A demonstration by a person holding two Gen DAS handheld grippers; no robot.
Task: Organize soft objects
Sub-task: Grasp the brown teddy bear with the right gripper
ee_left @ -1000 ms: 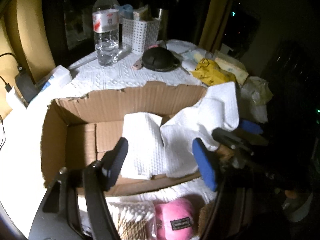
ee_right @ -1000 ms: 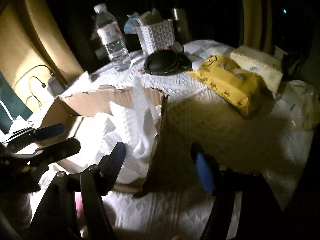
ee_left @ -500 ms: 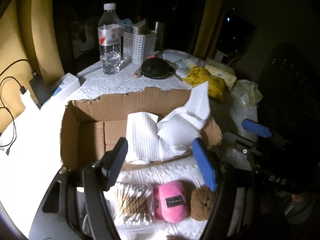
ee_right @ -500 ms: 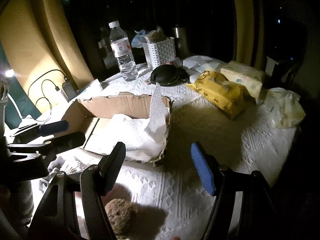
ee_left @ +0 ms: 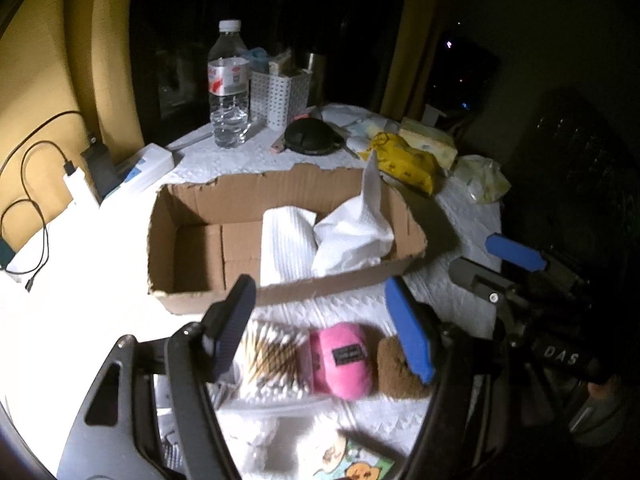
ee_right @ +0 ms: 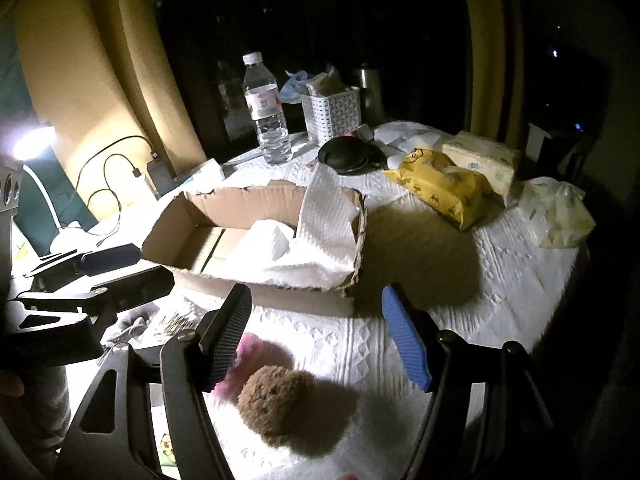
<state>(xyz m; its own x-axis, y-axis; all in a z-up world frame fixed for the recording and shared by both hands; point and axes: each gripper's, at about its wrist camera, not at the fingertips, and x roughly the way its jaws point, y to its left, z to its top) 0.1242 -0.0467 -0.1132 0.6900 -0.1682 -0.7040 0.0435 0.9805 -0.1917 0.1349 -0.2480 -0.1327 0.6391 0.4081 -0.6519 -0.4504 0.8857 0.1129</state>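
Left wrist view: the left hand-held gripper (ee_left: 320, 332) is wide open and holds nothing. The pink soft toy (ee_left: 344, 360) lies on the counter (ee_left: 460, 208), near the cardboard box (ee_left: 200, 296).

Right wrist view: the right hand-held gripper (ee_right: 316, 336) is open and empty too. The brown fuzzy ball (ee_right: 276, 400) looks like the next pick, so it needs to go down.

Cardboard box (ee_left: 240, 208), white towels (ee_left: 320, 236), pink plush (ee_left: 344, 360)

Dim night-time room with black corners from fisheye vignetting. A hard light source glares at nine o'clock in the right wrist view, washing the white tablecloth (ee_left: 80, 280) out toward eight o'clock. The cardboard box (ee_right: 248, 276) throws a dark shadow toward three o'clock. Nearby items look slightly blurred.
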